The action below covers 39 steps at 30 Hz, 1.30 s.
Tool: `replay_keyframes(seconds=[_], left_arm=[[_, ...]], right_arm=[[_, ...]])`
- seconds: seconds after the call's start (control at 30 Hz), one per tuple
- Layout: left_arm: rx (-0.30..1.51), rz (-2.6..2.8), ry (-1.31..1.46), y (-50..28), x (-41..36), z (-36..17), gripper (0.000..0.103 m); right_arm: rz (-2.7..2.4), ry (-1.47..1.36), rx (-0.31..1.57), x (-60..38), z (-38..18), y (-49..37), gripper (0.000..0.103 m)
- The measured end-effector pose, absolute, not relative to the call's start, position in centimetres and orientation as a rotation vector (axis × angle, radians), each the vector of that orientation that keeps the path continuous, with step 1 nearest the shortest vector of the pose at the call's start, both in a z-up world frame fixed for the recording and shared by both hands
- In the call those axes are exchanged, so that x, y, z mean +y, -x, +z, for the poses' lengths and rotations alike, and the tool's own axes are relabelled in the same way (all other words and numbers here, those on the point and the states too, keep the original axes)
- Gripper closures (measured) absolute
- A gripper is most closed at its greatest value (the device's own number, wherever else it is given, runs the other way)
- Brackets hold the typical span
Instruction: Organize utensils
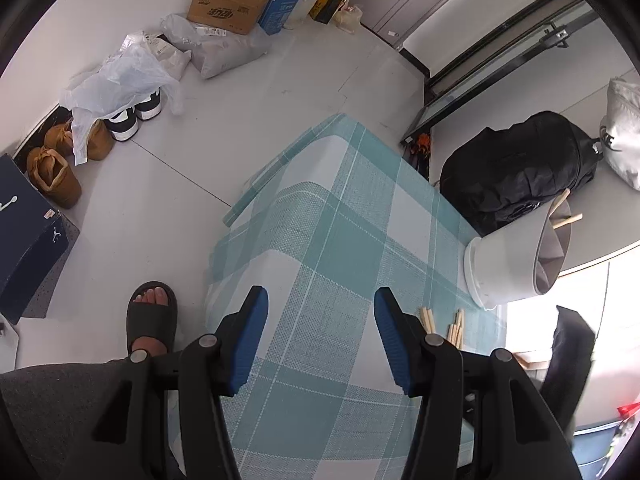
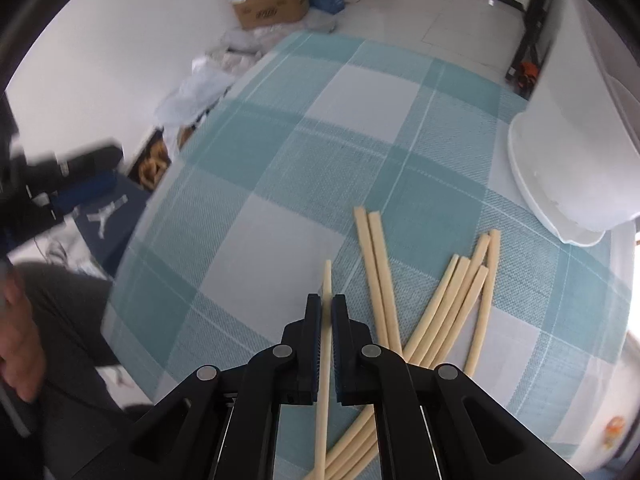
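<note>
Even, soft daylight in both views. Blown-out glare at the lower right window area (image 1: 532, 320). Strong fisheye bending, black vignette at corners. Left-wrist view sharp. Right-wrist view motion-blurred along its left edge: person's hand (image 2: 16, 336) smeared; checked surface (image 2: 280, 152) crisp.

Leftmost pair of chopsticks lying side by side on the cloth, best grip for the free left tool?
Take the chopstick pair mid-length, from straight above, jaws straddling the two sticks' width. They lie flat and parallel on the tablecloth; their near ends pass under the right tool, shut on a single chopstick. The left tool is open.
</note>
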<state>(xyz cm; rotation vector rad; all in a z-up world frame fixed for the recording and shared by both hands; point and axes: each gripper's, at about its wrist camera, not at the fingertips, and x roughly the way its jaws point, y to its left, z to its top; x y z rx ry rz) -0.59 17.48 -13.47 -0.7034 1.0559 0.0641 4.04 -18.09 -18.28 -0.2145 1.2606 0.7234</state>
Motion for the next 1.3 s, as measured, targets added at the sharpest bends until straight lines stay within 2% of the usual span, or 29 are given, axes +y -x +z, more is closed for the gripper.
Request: replay_keyframes(seconds=[0.3,0.63,0.9,1.07,1.3], left_arm=[[1.167,-0.008,0.523,-0.5,12.2,-14.1,0.054],[1.278,-0.038,0.446,-1.7,6.3,-15.2,0.053],[1.273,0.059,0.412,-2.0,5.3,-15.1,0.054],[1.286,0.111,0.284,-2.1,4.0,-14.9,0.053],[1.343,0.151,0.207,-2.9,2.9,-15.2,0.045]], right_arm=[[0.719,-0.151,1.064,-27.9,-12.3,-5.1,0.099],[0.710,-0.412,0.887,-34.0,-10.7,-5.5,0.098],[0.727,-0.441,0.819,-35.6,-9.9,-4.6,0.098],[0.747,-0.473,0.797,-36.2,-9.7,-4.5,0.098],[0.759,-0.478,0.781,-36.9,-9.5,-4.2,0.098]])
